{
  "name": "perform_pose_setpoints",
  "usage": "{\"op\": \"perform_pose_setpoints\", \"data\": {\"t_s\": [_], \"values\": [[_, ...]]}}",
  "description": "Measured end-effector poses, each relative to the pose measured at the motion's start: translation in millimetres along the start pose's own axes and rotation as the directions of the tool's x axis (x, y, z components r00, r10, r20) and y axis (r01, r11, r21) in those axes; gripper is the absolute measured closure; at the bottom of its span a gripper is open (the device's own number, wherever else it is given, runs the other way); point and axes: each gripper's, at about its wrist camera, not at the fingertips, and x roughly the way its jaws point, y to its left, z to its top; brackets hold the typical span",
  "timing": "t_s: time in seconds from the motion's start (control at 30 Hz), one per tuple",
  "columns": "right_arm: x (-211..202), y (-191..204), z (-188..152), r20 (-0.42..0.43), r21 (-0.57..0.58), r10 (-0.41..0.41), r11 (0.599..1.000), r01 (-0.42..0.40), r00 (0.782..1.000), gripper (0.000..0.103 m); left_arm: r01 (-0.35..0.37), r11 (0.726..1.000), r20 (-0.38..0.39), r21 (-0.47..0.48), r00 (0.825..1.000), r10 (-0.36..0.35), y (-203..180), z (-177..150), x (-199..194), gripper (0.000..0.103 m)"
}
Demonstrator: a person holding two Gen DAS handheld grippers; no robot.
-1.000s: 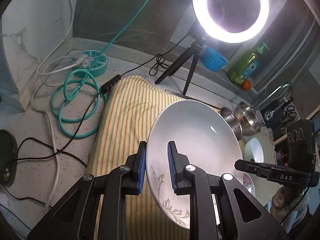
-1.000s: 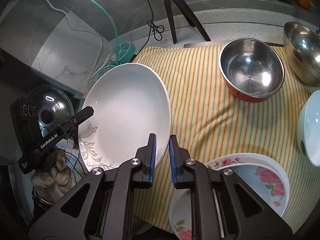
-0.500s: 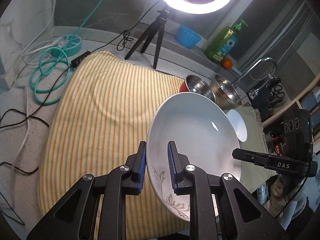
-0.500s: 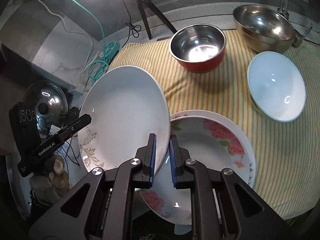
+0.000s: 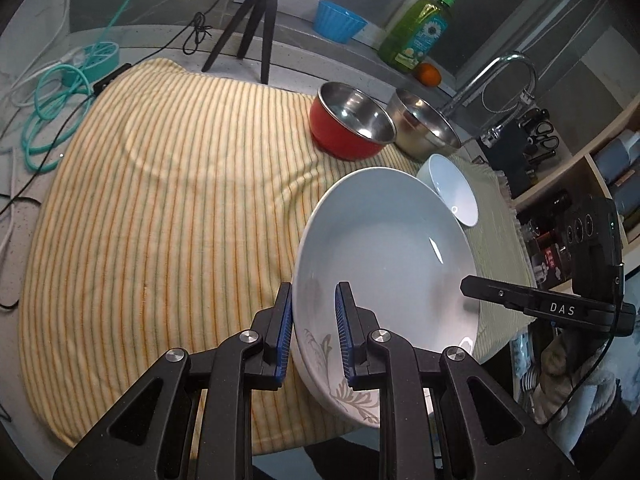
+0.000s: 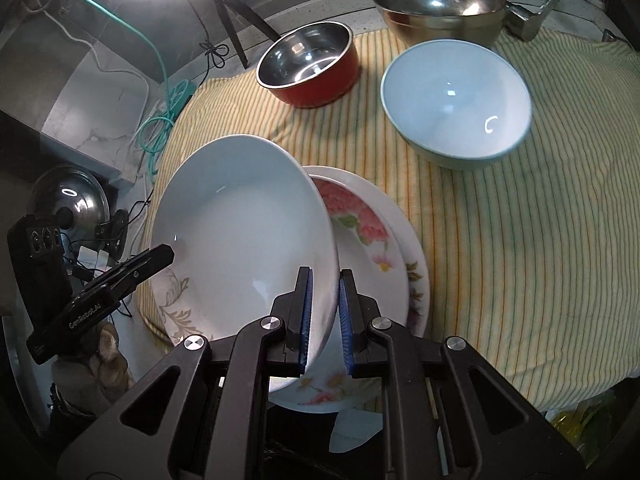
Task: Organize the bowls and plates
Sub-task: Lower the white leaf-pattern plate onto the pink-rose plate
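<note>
Both grippers share one load: the white plate, a deep dish with a leaf motif on its rim, is held tilted in the air, the left gripper pinching its rim on one side and the right gripper pinching the opposite edge, each pair of jaws closed down to the thickness of the rim. Two holds on opposite edges keep a wide, smooth dish from swinging or slipping, which a single pinch would probably risk. In the right wrist view the plate hangs just above the flowered plates, a stack of what looks like two lying at the near edge of the striped towel on the tabletop, so the likely aim is to nest it there. The bowls sit apart toward 12 and 1 o'clock: the red bowl, the steel bowl and the pale blue bowl, grouped by kind.
</note>
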Motion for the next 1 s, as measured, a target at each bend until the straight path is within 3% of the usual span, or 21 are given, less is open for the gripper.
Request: {"op": "perform_pose_setpoints", "data": {"t_s": [0.33,0.73,1.0], "values": [[0.2,-15.9,-11.7,0.003,0.006,-0.054,0.999,0.054,0.999,0.09,-0.008,0.999,-0.055,0.037,0.998,0.01,-16.2,-11.0,16.4,0.084],[4.3,-16.9,-17.3,-0.001,-0.017,-0.077,0.997,0.077,0.997,0.09,-0.027,0.999,-0.067,0.045,0.997,0.03,-18.4,-11.4,22.5,0.085],[7.1,-5.3,-17.8,0.005,-0.08,-0.134,0.988,0.134,0.991,0.088,-0.068,0.995,-0.071,0.074,0.995,0.074,-21.9,-10.1,25.1,0.085]]}}
